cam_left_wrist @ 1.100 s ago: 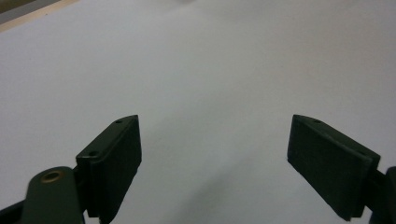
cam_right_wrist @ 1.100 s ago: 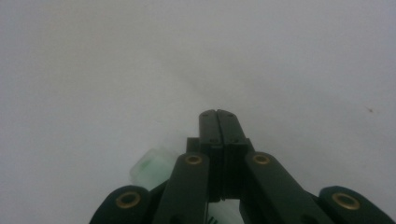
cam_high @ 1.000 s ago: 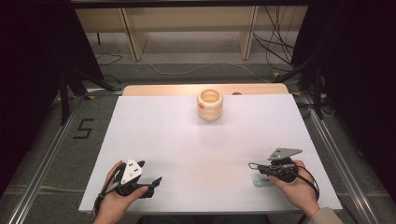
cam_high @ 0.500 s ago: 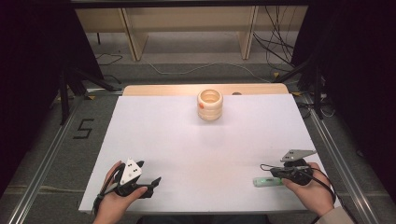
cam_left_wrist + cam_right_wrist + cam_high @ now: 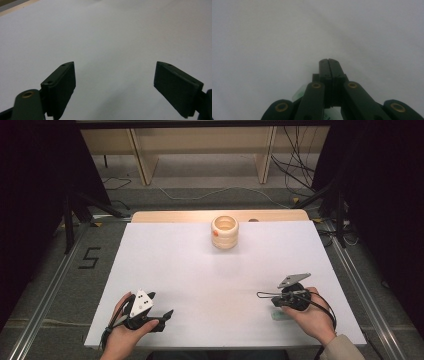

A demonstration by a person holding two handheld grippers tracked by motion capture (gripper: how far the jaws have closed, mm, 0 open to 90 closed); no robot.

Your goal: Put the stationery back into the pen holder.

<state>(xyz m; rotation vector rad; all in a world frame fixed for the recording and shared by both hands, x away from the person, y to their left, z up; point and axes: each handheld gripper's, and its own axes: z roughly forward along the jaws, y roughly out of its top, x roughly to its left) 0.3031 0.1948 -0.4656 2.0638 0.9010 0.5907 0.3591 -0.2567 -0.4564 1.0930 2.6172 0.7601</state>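
My left gripper (image 5: 162, 316) rests low at the near left of the white table (image 5: 200, 270), held in my left hand (image 5: 122, 335). Its jaws stand wide apart, and the left gripper view has bare white surface between the two black pads (image 5: 61, 86); nothing is held.

My right gripper (image 5: 265, 296) sits at the near right, in my right hand (image 5: 312, 317), pointing left across the table. Its jaws are pressed flat together, pad against pad, with nothing between them; the right gripper view confirms the seam is closed (image 5: 328, 72).

A small pale-green, flat object (image 5: 280, 316) lies on the table right under the right gripper, just beside my hand; a greenish edge of it also peeks out below the linkage in the right gripper view (image 5: 299, 93). I cannot tell whether the gripper touches it, nor what it is.

A ridged wooden cup (image 5: 224, 232) stands upright at the far middle, well apart from both grippers.
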